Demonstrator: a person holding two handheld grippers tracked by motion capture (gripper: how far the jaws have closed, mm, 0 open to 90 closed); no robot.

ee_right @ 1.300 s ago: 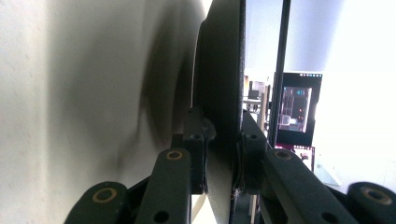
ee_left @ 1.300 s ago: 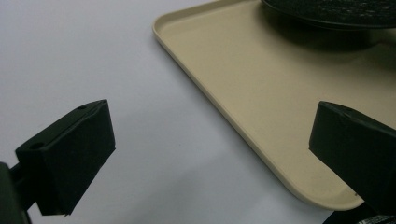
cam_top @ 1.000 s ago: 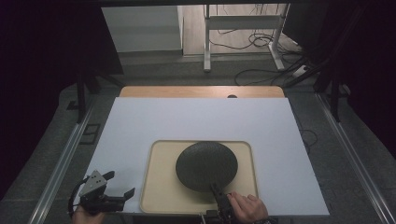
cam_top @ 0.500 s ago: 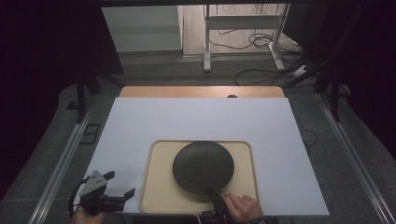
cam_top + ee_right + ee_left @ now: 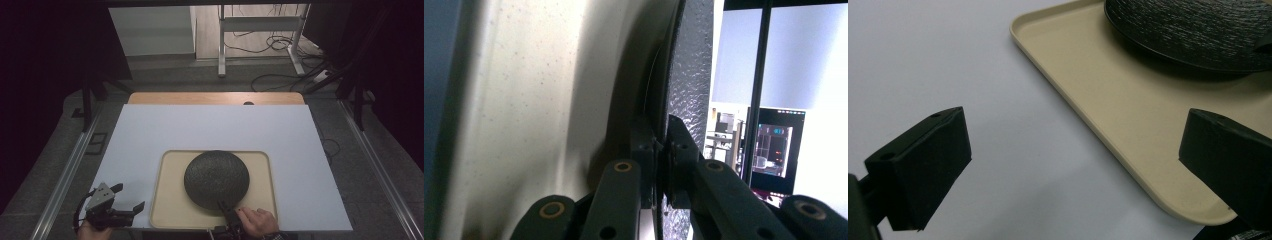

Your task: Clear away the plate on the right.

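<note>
A dark round textured plate rests on a beige tray at the near middle of the white board. My right gripper, held by a hand, is shut on the plate's near rim. In the right gripper view the gripper pinches the thin rim of the plate, which stands raised off the tray. My left gripper is open over the white board left of the tray. In the left gripper view the gripper holds nothing, with the tray corner and the plate ahead.
The white board covers a wooden tabletop. Metal rails run along both sides of the table. Cables and a metal stand lie on the floor beyond the far edge.
The right gripper has tipped the plate's near rim up, and the plate has shifted slightly left on the tray. The left gripper has stayed in place.
</note>
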